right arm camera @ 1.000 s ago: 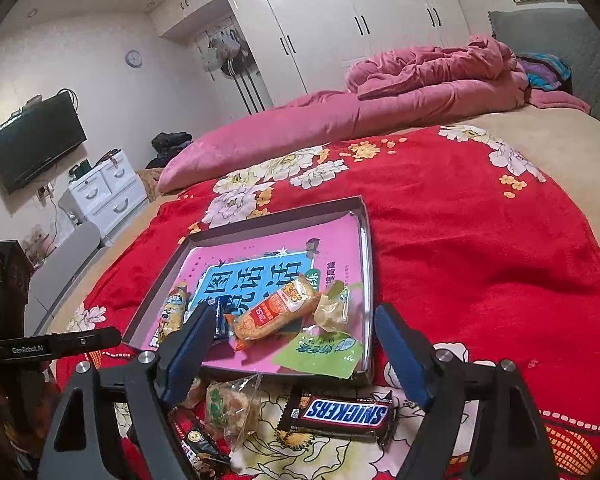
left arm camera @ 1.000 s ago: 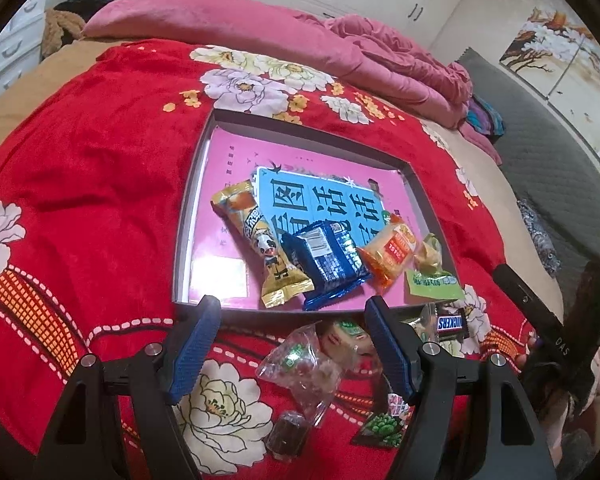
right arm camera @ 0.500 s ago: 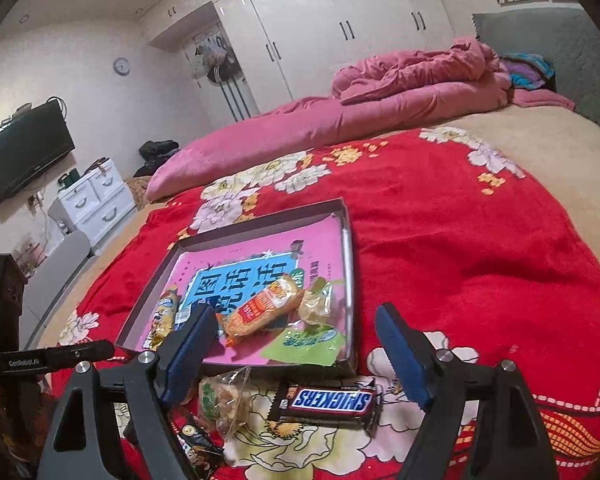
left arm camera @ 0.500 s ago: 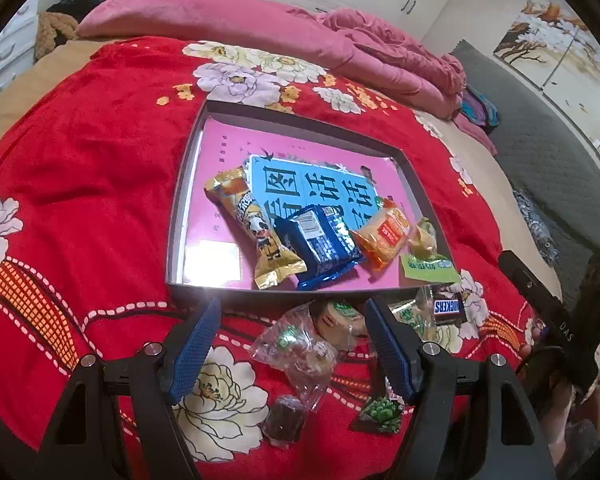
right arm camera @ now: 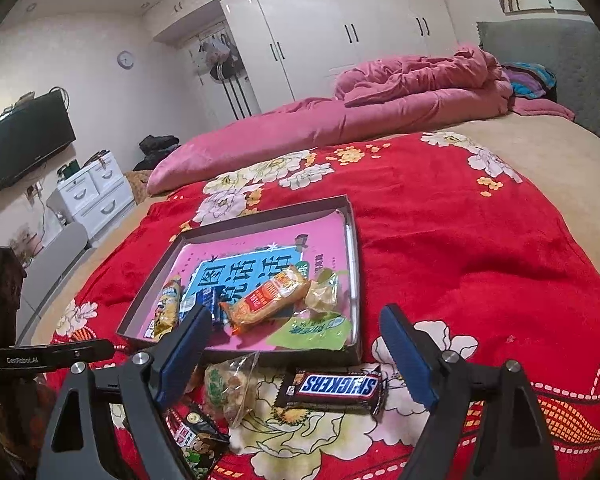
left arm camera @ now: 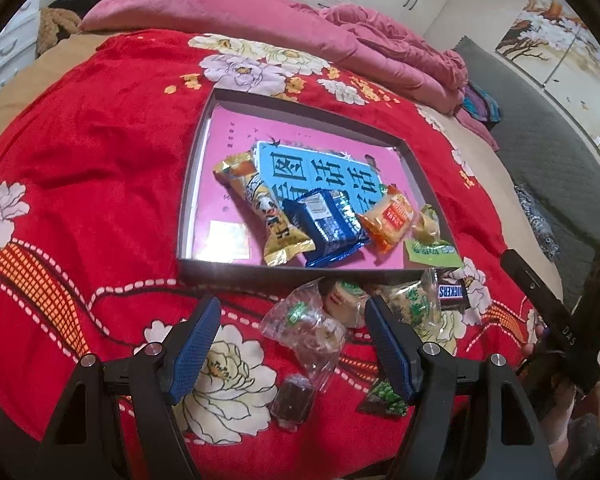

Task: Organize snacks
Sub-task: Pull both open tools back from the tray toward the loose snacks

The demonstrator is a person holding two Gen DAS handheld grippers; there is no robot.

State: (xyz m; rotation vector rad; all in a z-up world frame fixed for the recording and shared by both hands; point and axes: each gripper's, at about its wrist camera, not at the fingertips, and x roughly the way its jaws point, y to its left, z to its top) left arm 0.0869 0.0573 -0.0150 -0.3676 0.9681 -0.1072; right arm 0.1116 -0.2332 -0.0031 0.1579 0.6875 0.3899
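A shallow grey tray with a pink printed floor lies on the red flowered blanket. Inside it are a yellow packet, a blue packet, an orange packet and a green sachet. Loose snacks lie in front of the tray: clear-wrapped cakes, a Snickers bar and a dark candy. My left gripper hangs open over the clear-wrapped cakes. My right gripper hovers above the Snickers bar with its jaws opening, touching nothing.
A pink quilt is heaped along the far side of the bed. A small green-and-black packet lies near the blanket's front edge. White drawers and a wall television stand off to the left.
The right gripper's jaws stand a little wider than before. Both views have shifted slightly, and the snacks lie where they were.
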